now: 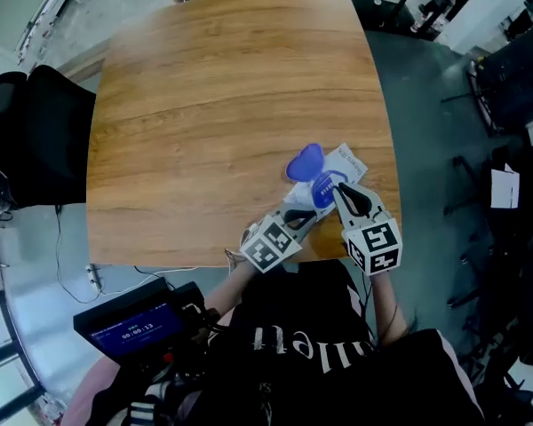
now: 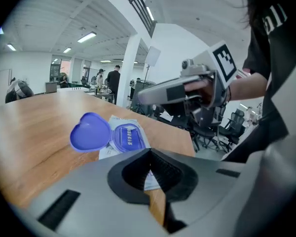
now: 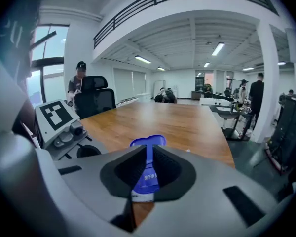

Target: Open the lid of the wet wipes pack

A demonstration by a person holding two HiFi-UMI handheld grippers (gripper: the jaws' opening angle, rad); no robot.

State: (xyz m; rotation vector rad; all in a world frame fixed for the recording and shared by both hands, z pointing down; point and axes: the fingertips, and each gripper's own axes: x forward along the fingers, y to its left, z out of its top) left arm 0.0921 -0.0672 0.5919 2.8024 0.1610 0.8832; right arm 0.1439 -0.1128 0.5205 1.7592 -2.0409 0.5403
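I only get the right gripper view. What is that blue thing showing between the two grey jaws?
Observer: The head view shows it whole. It is the heart-shaped lid of the wet wipes pack, flipped open.
Operator: Whereabouts on the table is the pack?
Observer: From above, it lies close to the near edge of the table, toward its right-hand corner.
Operator: I see the other gripper's marker cube at my left, but not its jaws. What are they doing?
Observer: The left gripper has its jaws closed together in its own view. They hold nothing, and the pack lies just beyond them.
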